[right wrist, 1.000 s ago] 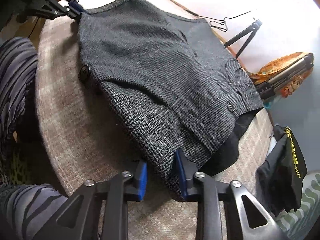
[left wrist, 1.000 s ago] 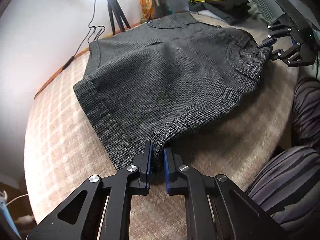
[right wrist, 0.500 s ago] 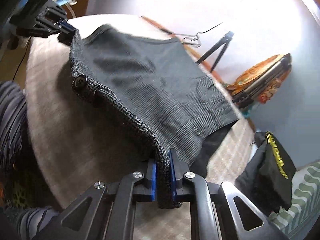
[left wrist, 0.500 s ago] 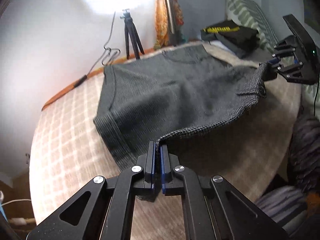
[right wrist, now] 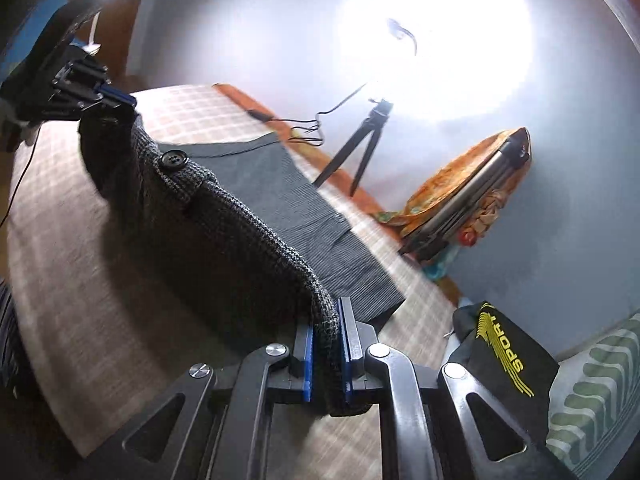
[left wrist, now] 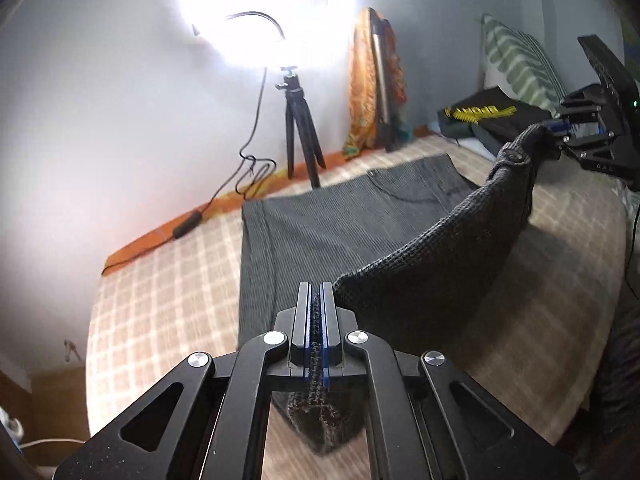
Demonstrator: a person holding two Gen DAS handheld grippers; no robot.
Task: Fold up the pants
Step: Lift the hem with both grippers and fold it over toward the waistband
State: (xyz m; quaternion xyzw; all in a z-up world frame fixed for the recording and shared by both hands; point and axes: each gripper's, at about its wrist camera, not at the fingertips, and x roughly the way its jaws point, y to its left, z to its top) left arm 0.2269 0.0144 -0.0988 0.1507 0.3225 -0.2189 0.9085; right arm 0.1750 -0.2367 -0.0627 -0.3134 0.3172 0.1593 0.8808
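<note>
Holding the near edge of the pants up off the bed, both grippers are clamped tight on the fabric. The left gripper has its blue pads squeezed on a thin bit of hem, with a wad of cloth poking out behind the fingers. The right gripper is pinched on a thicker fold near the waistband. So the lifted edge sags in a curve between the two tools, while the far half of the pants lies flat on the checked bedspread toward the far edge of the bed.

From the left wrist cam you get the right gripper out at the far right, gripping a bunched corner. The right wrist cam shows stuff the other doesn't: a big black button on the lifted edge, and the left gripper up in the top left. Both views catch the tripod by the wall and a black sport bag near the bed's far corner.
</note>
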